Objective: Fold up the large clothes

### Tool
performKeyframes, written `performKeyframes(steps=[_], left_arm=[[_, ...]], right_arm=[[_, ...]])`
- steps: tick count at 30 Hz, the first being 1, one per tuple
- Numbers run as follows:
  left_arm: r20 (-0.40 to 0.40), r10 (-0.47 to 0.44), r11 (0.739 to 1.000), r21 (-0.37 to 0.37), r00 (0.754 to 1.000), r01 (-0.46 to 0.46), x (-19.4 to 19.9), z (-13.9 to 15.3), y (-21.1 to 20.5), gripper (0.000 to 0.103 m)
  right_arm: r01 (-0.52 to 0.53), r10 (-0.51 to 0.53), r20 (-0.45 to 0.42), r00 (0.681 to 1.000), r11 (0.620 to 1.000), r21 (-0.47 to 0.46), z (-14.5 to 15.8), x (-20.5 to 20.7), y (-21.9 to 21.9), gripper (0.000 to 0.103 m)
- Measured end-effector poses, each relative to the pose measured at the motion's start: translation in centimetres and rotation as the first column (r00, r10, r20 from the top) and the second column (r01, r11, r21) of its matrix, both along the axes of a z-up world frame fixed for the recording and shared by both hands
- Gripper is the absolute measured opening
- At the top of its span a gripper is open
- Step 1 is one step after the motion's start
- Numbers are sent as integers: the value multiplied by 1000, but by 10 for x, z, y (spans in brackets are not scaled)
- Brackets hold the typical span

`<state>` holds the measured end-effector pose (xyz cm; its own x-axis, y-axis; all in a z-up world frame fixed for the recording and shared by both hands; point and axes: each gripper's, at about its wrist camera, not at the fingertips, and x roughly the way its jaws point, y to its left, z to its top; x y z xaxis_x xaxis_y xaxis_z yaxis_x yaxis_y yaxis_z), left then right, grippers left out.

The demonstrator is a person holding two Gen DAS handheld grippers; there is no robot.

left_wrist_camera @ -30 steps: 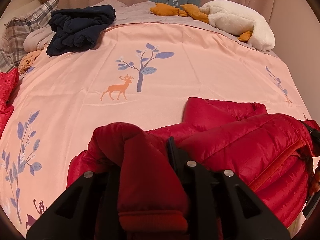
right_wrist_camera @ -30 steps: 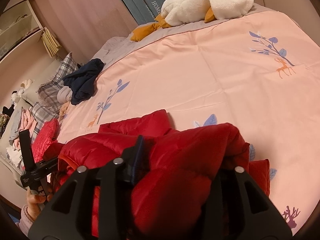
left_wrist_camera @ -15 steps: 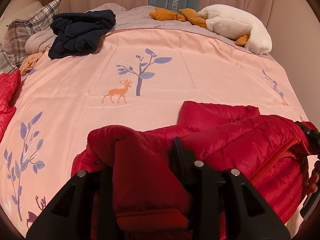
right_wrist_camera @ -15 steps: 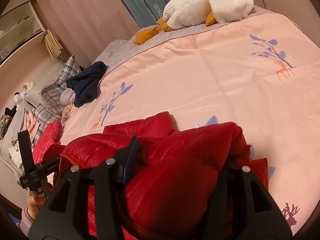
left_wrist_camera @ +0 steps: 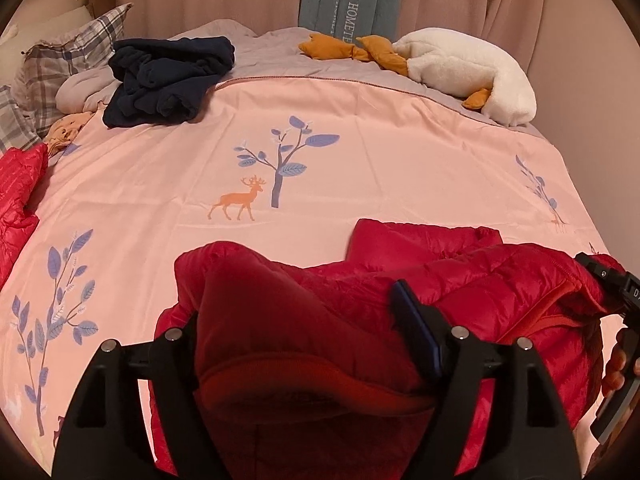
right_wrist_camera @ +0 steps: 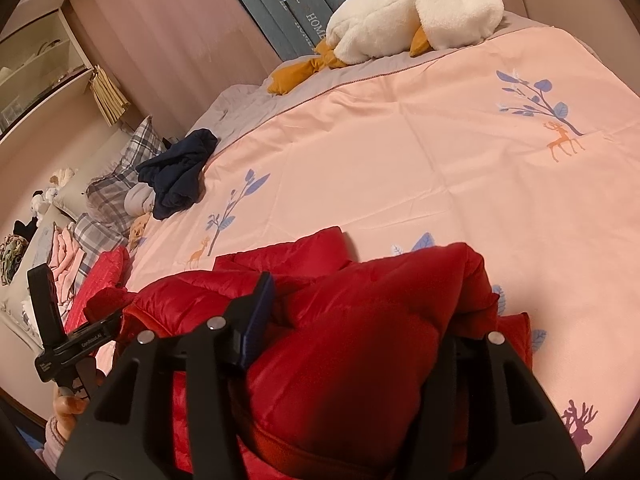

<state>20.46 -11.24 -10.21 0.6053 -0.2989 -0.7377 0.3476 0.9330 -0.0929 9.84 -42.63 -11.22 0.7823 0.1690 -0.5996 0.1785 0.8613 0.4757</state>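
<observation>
Left wrist view looks across a bed under a pink cover printed with deer and blue trees. A red jacket lies bunched on the near part of it. One padded fold, probably a sleeve ending in a cuff, runs up between the fingers of the left gripper. Its jaws have just been opening and now stand wide: the blue pad on the right finger shows bare, with a gap between it and the fabric, so the fold lies loose between the fingers. At the right edge of this view a hand holds the other tool.

Right wrist view shows the right gripper with another thick fold of the jacket filling the space between its fingers. Its jaws have also eased apart a little; the fabric bulges against both fingers, and they appear to pinch it. At the lower left of that view, the left hand holds its tool.

Further up the bed lie a crumpled navy garment, a white plush goose and plaid pillows. Another red garment sits at the left edge.
</observation>
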Motion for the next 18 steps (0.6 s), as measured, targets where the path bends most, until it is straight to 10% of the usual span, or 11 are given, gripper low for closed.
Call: performKeyframes(steps=[18], left_arm=[[1, 4, 1000, -7, 1000, -4, 2, 3, 1, 79]], right_arm=[[14, -14, 18, 1000, 1000, 3, 10, 0, -3, 63]])
